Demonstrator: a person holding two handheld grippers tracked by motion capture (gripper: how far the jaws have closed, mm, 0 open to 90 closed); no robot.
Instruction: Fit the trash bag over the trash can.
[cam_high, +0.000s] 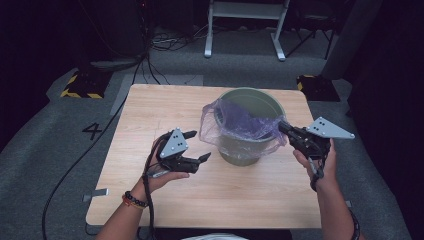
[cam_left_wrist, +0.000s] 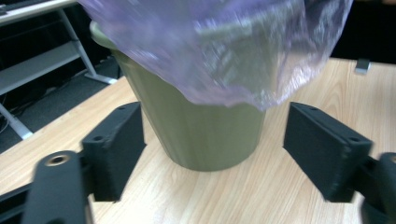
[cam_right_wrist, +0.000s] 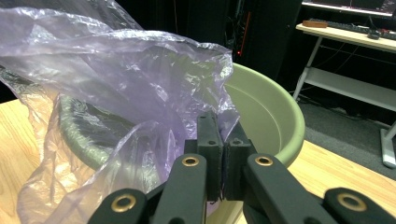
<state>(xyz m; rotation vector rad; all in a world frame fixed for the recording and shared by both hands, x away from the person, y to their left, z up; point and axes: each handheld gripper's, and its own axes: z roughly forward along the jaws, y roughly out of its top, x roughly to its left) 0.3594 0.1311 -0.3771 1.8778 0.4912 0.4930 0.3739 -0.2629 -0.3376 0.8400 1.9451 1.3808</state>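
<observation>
**Bag half over the bin**

The purple bag (cam_high: 240, 125) veils the green bin's (cam_high: 247, 150) inside at the worktop's (cam_high: 150, 110) centre. My right tool (cam_right_wrist: 222, 154) pinches its film at three o'clock; my left tool (cam_high: 194, 146), spread wide, sits at nine o'clock, level.

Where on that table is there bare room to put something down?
The widest bare stretch of the table runs along its far left, beyond the left hand-held gripper. A second strip lies along the near edge, between the two forearms. It is crowded mid-right: the green bin, its purple bag, and the right hand-held gripper pinching the bag.
</observation>
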